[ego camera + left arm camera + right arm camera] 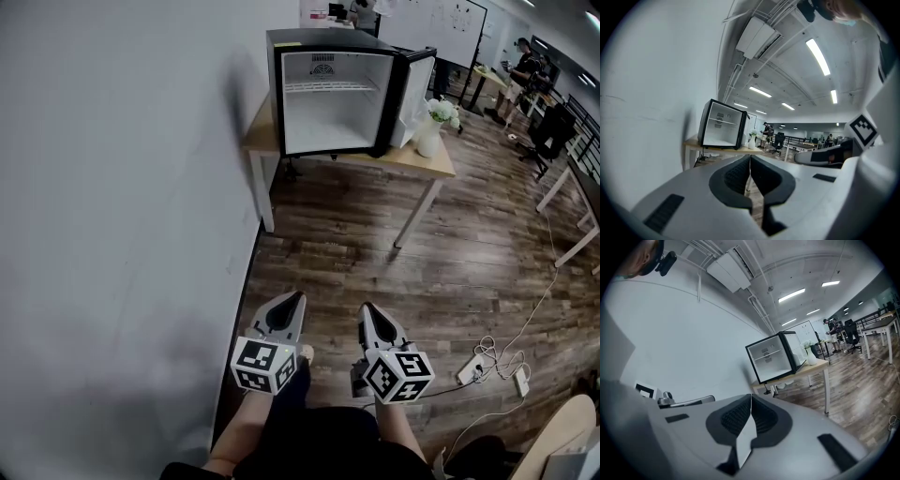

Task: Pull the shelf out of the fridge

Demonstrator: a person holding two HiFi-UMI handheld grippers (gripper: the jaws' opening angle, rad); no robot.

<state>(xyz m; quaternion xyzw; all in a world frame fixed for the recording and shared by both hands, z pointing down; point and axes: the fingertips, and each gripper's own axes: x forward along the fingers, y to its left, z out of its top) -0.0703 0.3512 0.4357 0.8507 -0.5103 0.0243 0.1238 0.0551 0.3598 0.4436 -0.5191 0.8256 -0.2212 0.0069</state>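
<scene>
Nearest the camera, a person holds two grey claws side by side and pointing ahead. The left claw (297, 297) is closed with nothing between its jaws, and the right claw (367, 307) is closed and empty too. Each carries a cube of black-and-white square markers (265, 365), with no readable words.

Below them lies a dark wood-plank floor (450, 267), with a white power strip (469, 370) and loose cables at the right. A plain white wall (122, 187) runs along the left.

Well ahead, a pale wooden desk (424, 161) with white legs stands against the wall. On it sits a small black fridge (277, 94), its door swung open to the right. The shelf (330, 86), a thin pale wire rack, spans the upper part of the white interior. A white vase (431, 139) of white flowers stands just right of the fridge.

Farther off are a whiteboard (455, 26), its writing too small to read, office chairs (553, 131) and people (521, 64).
</scene>
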